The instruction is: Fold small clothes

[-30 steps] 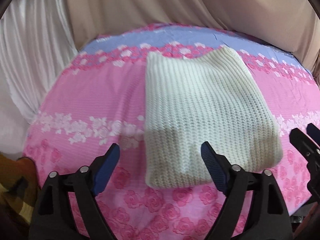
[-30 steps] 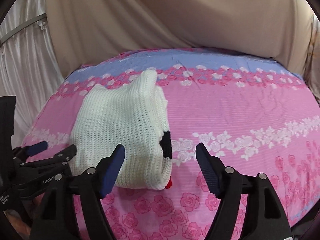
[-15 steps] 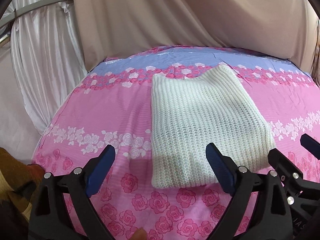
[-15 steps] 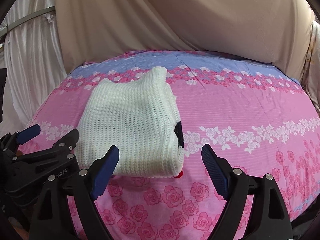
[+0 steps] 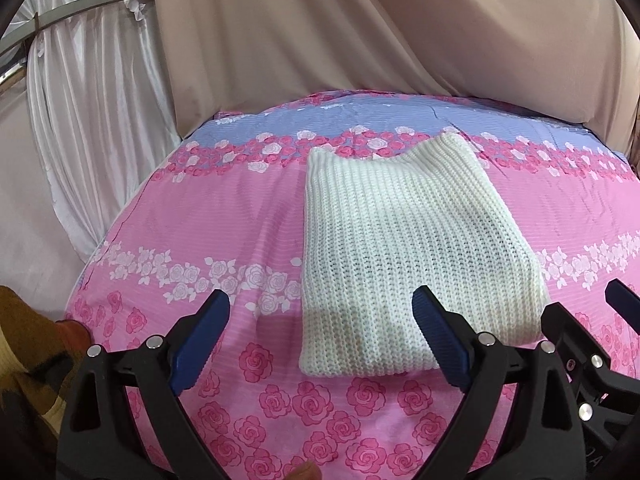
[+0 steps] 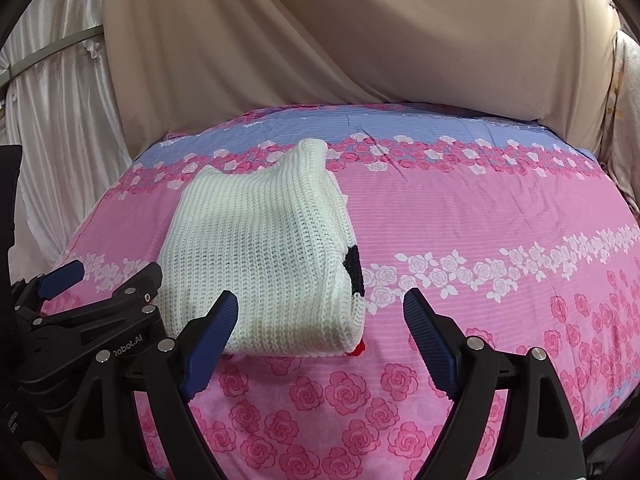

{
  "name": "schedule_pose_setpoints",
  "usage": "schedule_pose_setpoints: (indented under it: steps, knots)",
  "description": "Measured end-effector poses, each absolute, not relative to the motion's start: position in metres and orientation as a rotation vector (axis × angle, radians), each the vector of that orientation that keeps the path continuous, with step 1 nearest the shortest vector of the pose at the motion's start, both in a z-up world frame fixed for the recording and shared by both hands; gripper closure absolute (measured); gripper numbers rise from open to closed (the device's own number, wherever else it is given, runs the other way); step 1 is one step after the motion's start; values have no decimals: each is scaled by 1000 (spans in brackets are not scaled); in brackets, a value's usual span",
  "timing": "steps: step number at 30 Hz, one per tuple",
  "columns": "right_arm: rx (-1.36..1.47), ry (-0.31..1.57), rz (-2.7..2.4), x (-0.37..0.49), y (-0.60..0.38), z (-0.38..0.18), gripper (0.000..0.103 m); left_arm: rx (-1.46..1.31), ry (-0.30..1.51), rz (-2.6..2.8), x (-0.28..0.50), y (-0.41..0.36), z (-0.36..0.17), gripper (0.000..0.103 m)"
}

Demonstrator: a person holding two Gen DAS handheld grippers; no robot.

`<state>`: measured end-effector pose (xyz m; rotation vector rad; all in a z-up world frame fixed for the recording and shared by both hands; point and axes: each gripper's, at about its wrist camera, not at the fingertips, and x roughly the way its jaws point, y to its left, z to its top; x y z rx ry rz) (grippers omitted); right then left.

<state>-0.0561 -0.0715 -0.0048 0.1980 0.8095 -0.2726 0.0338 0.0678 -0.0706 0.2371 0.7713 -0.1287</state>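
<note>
Apparently your folding is close to done: the white knit garment (image 5: 404,252) lies as a compact rectangle on the pink rose-print bedsheet (image 5: 224,216), its edges fairly square, with only a black patch (image 6: 354,272) and a bit of red (image 6: 359,347) peeking from its right side. Your left gripper (image 5: 320,336) hangs just above the garment's near edge, its jaws opening wide with nothing pinched between them. Your right gripper (image 6: 320,332) sits at the near right corner, spread wide and empty as well. What may be left, judging by this, is tucking that stray dark edge in or smoothing the top; no other clothes are in view.
</note>
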Motion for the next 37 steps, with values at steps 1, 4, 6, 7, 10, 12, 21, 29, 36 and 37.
schedule_pose_setpoints:
  steps: [1, 4, 6, 7, 10, 12, 21, 29, 36, 37]
  knots:
    - [199, 809, -273, -56, -72, -5, 21, 239, 771, -123, 34, 68, -71, 9]
    - [201, 808, -271, -56, -73, -4, 21, 243, 763, -117, 33, 67, -70, 8]
    - [204, 808, -274, -56, -72, -4, 21, 244, 762, -115, 33, 67, -69, 8]
    - [205, 808, -276, -56, -72, -4, 21, 244, 763, -116, 33, 67, -70, 7]
    - [209, 806, -279, -56, -72, -3, 20, 238, 767, -125, 34, 67, -70, 7]
    - [209, 805, -280, -57, -73, -3, 20, 239, 766, -124, 34, 67, -70, 5]
    - [223, 805, -300, -58, -69, -4, 20, 256, 753, -115, 32, 62, -69, 5]
    - [229, 819, -315, -59, -68, -6, 20, 252, 774, -109, 32, 62, -74, 5]
    - [236, 820, -326, -60, -67, -7, 20, 250, 794, -116, 33, 62, -76, 6]
    - [237, 821, -326, -59, -67, -7, 20, 250, 796, -117, 33, 62, -76, 6]
